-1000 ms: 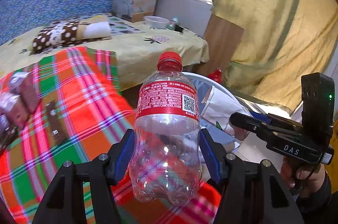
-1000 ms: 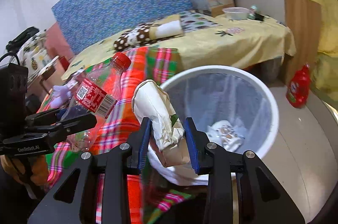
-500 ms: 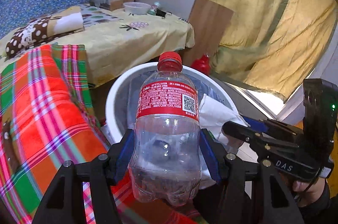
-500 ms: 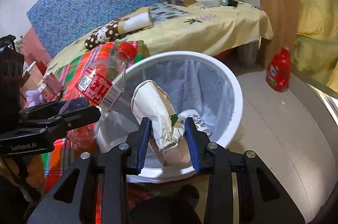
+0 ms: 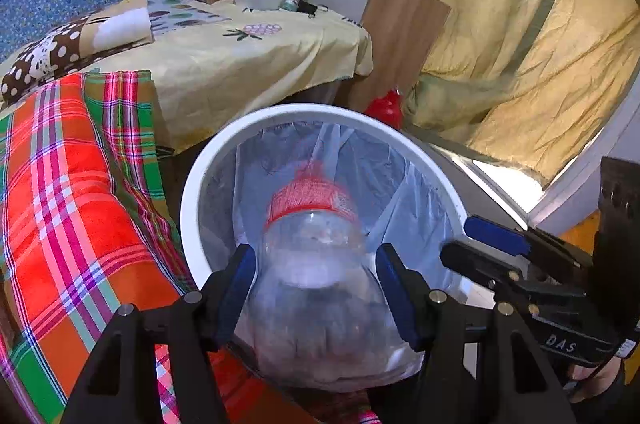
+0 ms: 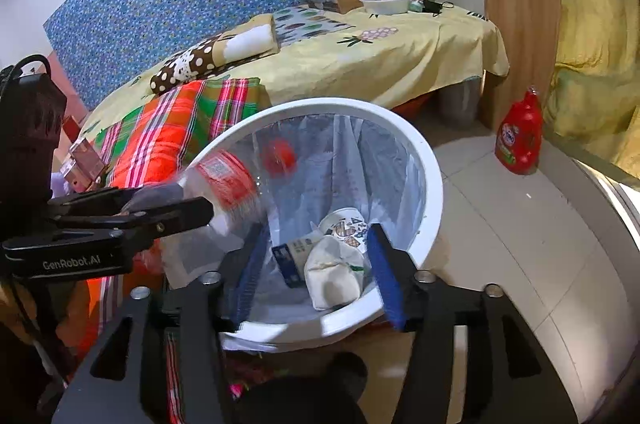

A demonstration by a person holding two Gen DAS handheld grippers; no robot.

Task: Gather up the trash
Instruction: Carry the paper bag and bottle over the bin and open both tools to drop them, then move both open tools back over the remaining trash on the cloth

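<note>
My left gripper is shut on a clear plastic bottle with a red label and red cap. The bottle is blurred and tipped forward, its cap over the white lined bin. In the right wrist view the same bottle hangs over the bin's left rim. My right gripper hovers over the bin with its jaws opening and nothing between them. The crumpled white paper bag lies inside the bin below them. The right gripper also shows at the bin's right edge.
A paper cup and a blue-white carton lie in the bin. A red plaid blanket borders its left side, by the yellow-sheeted bed. A red detergent bottle stands on the tiled floor by a wooden board.
My right gripper let go of the paper bag, which dropped into the bin. My left gripper moved from the blanket to over the bin, and the bottle tipped cap-forward.
</note>
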